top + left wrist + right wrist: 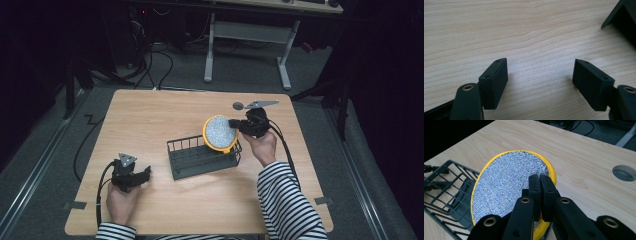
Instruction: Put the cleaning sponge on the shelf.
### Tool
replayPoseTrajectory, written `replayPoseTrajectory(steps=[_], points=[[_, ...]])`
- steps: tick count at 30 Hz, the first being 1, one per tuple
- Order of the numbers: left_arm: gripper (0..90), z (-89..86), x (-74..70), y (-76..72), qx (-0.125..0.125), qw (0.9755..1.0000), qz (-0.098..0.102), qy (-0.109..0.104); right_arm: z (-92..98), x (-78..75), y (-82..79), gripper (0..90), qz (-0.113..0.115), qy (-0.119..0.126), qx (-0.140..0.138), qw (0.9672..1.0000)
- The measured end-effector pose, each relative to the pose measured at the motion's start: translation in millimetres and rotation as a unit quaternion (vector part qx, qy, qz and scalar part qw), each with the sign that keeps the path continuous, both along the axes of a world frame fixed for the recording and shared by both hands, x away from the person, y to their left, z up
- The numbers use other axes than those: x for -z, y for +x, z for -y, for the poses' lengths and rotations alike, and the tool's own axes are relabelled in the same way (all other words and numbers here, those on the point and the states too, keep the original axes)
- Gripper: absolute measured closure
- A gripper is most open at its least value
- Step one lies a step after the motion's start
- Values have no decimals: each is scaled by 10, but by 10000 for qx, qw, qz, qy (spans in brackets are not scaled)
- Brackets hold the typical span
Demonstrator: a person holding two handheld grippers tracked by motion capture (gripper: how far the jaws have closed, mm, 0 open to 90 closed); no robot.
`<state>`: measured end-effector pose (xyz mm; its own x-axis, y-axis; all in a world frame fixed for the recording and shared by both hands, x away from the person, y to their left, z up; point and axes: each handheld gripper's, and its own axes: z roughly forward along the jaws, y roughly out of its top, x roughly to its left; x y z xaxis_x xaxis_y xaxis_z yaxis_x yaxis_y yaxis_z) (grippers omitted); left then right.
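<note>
A round disc with a yellow rim and a glittery silver face is held on edge over the right end of a dark wire rack. My right gripper is shut on the disc's right rim, its jaws pressed together over the edge. At the table's near left, my left gripper rests low over bare wood with its jaws wide open and nothing between them. It points toward the rack, whose dark corner shows ahead of it.
The wooden table has a round cable hole near its far right edge. A white-legged desk and loose cables lie on the floor beyond the table.
</note>
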<state>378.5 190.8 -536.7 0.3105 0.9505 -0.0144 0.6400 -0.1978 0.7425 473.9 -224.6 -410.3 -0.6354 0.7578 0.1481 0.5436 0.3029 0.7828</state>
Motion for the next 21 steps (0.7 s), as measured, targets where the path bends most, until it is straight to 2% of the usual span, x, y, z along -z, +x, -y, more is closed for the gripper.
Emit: replayPoseTrajectory(steps=[10,21], points=[[291,0,-1,0,4,10000,-5,1,12,54,-43,889,76,-152,-100,9998],[291,0,-1,0,4,10000,-5,0,7,58,-78,890,-6,-307,-229,9993]])
